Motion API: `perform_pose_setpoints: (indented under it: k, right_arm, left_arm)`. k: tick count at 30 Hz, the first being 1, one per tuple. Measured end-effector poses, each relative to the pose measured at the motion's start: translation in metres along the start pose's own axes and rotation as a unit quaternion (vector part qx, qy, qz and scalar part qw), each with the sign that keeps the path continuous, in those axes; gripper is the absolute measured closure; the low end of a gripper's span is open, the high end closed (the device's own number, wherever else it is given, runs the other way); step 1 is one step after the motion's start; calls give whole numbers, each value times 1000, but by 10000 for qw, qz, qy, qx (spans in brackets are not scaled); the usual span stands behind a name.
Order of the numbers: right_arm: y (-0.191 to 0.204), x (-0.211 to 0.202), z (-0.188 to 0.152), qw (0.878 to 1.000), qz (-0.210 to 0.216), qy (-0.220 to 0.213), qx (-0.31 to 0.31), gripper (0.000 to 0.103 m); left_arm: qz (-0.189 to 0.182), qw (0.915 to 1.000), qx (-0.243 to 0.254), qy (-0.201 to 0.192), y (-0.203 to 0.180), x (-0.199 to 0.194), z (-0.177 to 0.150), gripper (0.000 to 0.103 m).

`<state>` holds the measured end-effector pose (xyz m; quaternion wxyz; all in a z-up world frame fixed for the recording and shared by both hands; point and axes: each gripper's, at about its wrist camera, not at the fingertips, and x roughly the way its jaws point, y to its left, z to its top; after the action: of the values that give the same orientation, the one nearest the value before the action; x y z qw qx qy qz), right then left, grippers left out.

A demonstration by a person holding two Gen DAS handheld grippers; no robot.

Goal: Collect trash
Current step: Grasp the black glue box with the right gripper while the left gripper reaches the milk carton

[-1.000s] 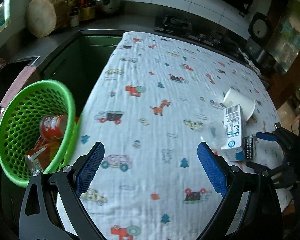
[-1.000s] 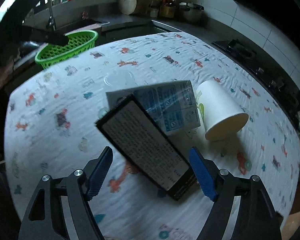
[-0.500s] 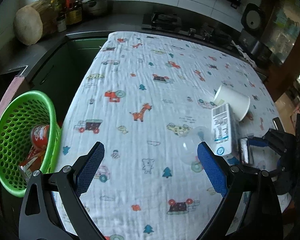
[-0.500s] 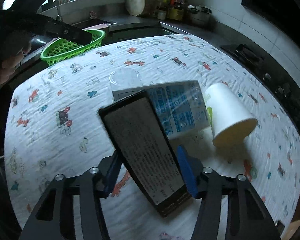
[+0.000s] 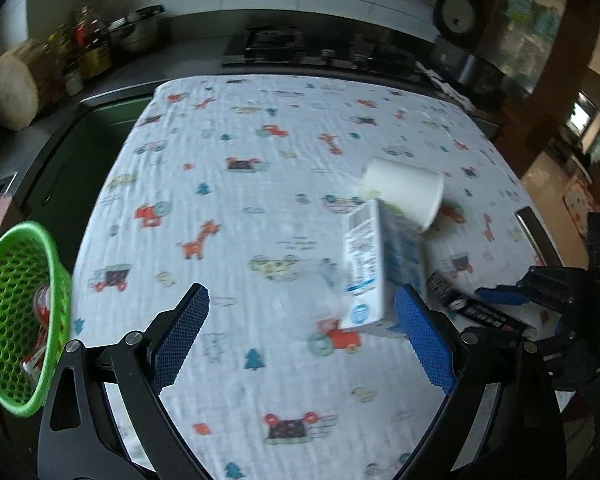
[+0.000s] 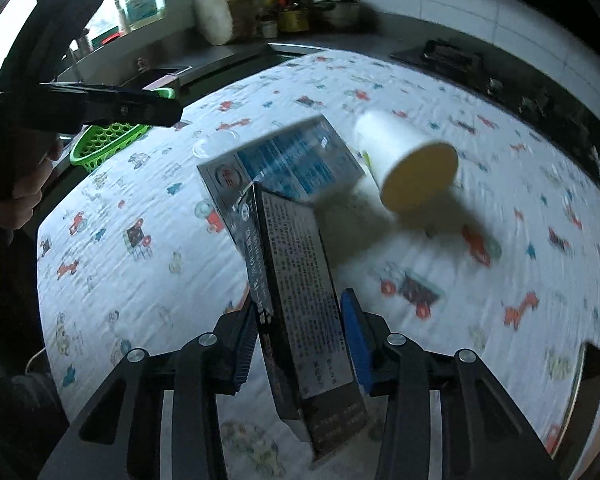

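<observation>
While my right gripper point(image 6: 300, 344) clamps dark box point(image 6: 300, 300) beside milk carton point(image 6: 284, 168), left gripper point(image 5: 300, 332) hangs open near carton. Best lift box straight, avoid paper cup point(image 6: 408, 168), carry to green basket point(image 6: 108, 140).

On the tablecloth point(image 5: 260, 168), carton point(image 5: 384, 268) lying just in front of tipped paper cup point(image 5: 404, 196), clear cup point(image 5: 304, 304) to its left, dark box point(image 6: 300, 304) to its right, basket point(image 5: 16, 312) off the table's left edge holding wrappers.
</observation>
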<state>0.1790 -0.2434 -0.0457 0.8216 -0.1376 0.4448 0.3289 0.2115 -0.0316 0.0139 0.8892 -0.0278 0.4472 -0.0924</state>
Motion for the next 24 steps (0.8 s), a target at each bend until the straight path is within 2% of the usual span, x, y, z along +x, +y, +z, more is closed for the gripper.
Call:
perform_pose_setpoints:
  k: [12, 16, 24]
  right_arm:
    - [-8, 6, -22, 9996, 90, 124, 239, 62]
    - [-12, 2, -23, 9996, 17, -15, 273, 46]
    - [-22, -11, -22, 9985, -414, -252, 268, 37]
  left_arm:
    - [-183, 9994, 257, 126, -39, 16, 12, 10]
    - [-180, 9989, 370, 224, -49, 23, 12, 10]
    - [-157, 9987, 348, 327, -55, 33, 13, 10]
